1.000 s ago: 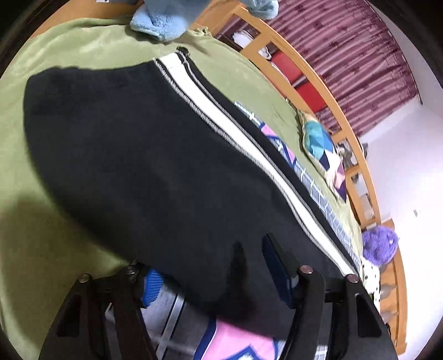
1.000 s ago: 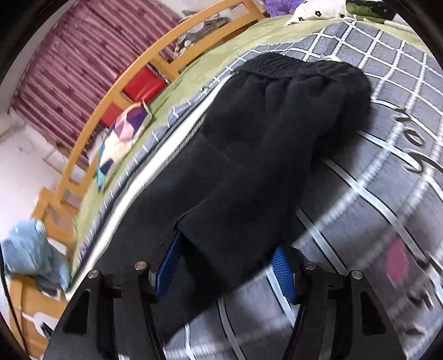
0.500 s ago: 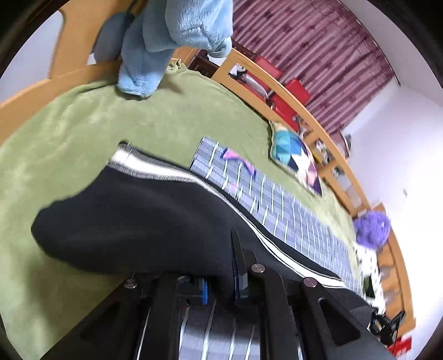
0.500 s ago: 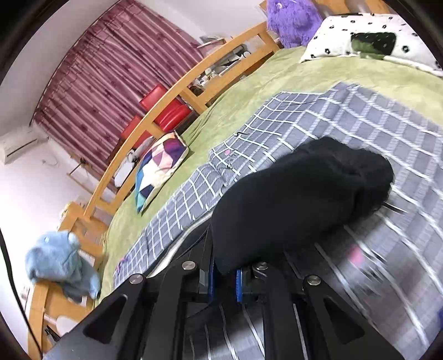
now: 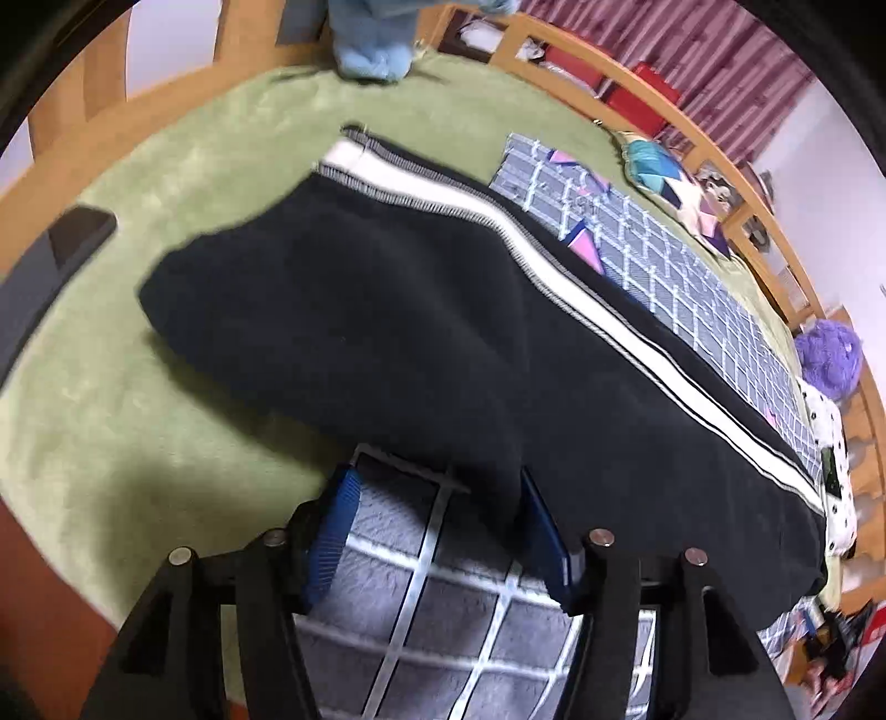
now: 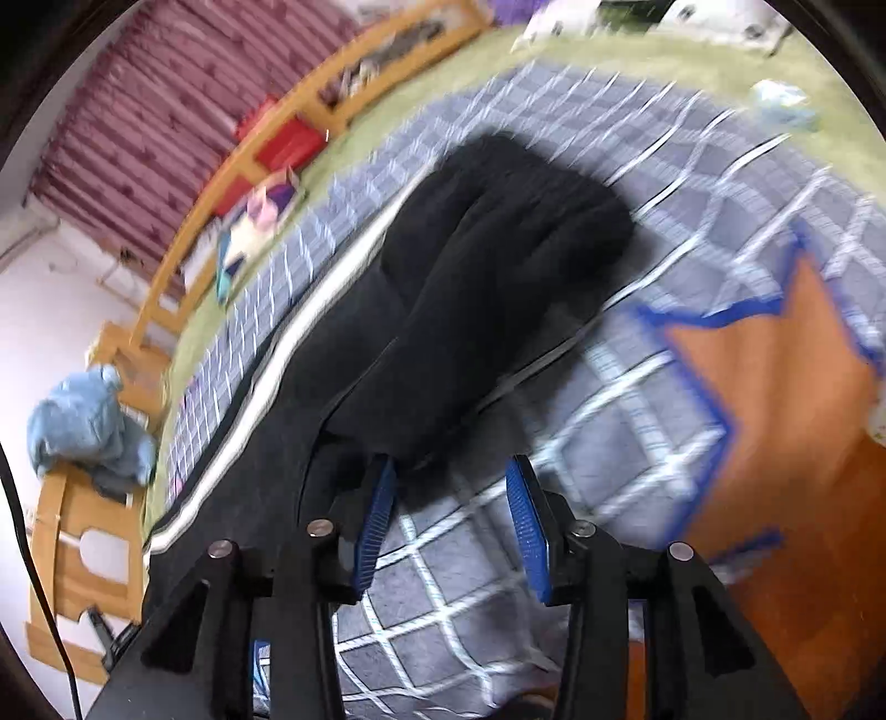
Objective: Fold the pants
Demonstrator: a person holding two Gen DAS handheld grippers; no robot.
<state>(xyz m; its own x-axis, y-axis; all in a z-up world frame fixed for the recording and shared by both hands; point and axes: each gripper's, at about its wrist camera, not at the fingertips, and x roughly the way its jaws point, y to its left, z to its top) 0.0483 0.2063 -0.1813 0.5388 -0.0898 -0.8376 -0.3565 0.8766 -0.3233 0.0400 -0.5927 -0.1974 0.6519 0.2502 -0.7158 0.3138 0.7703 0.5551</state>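
Observation:
Black pants (image 5: 398, 332) with a white side stripe (image 5: 609, 310) lie folded lengthwise across the bed, leg end toward the far left in the left wrist view. My left gripper (image 5: 437, 531) is open at the near edge of the pants, its right finger against the cloth. In the right wrist view the waist end of the pants (image 6: 487, 277) lies on the grey checked blanket (image 6: 609, 415). My right gripper (image 6: 451, 526) is open, its left finger touching the pants' near edge.
A green bedspread (image 5: 138, 387) covers the bed under the checked blanket (image 5: 443, 598). A wooden bed rail (image 5: 637, 94) runs along the far side. A blue plush (image 5: 371, 50), a colourful pillow (image 5: 670, 183), a purple plush (image 5: 830, 360) and a dark phone-like object (image 5: 77, 232) lie around.
Both grippers, shut on the pants half a second ago, have opened and let go. The pants now lie flat on the bed.

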